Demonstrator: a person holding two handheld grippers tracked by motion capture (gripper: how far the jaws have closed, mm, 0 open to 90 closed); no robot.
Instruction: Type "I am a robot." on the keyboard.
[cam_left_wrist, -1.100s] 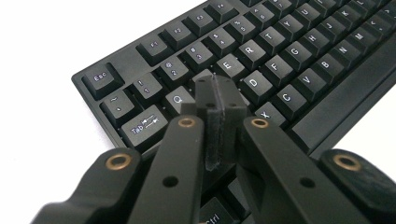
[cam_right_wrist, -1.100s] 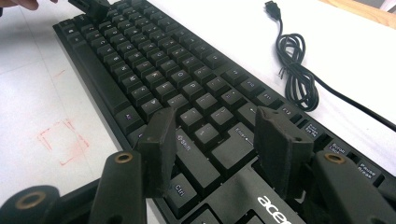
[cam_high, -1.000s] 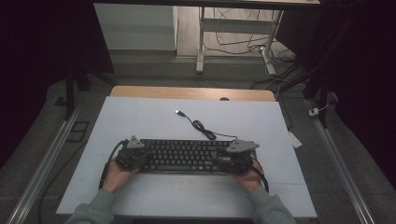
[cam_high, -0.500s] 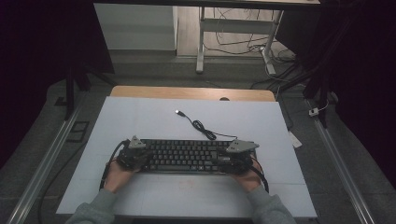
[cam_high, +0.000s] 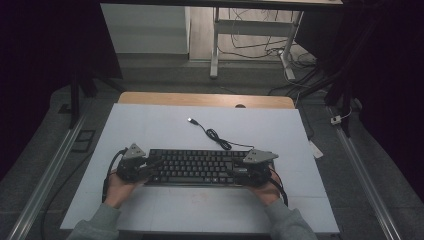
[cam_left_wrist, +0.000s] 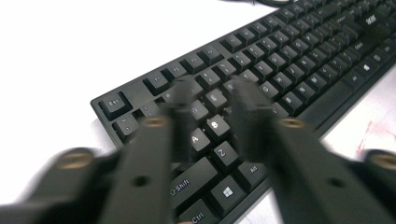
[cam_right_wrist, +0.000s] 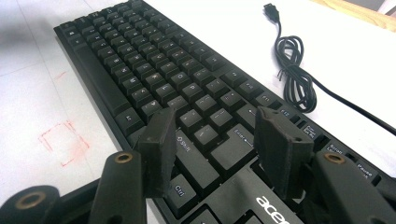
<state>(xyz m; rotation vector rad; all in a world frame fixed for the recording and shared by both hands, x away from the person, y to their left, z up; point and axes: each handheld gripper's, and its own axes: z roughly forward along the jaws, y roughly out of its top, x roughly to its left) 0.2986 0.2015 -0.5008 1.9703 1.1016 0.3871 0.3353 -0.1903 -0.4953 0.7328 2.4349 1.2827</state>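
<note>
Keyboard (cam_high: 197, 167) lying flat on the white table (cam_high: 150, 125), a tool at each end.

The black keyboard sits toward the near edge of the table, long side across; its cable (cam_high: 216, 135) runs from the back edge in a small coil to a plug lying loose on the tabletop. The left tool (cam_high: 142, 169) hovers over the keyboard's left end, and in the left gripper view its jaws, blurred, stand partly apart above the letter keys, having just been opening, with nothing gripped between them. The right tool (cam_high: 245, 172) is over the right end; in the right gripper view its jaws stand apart above the Shift and Enter keys, clamping nothing.
</note>
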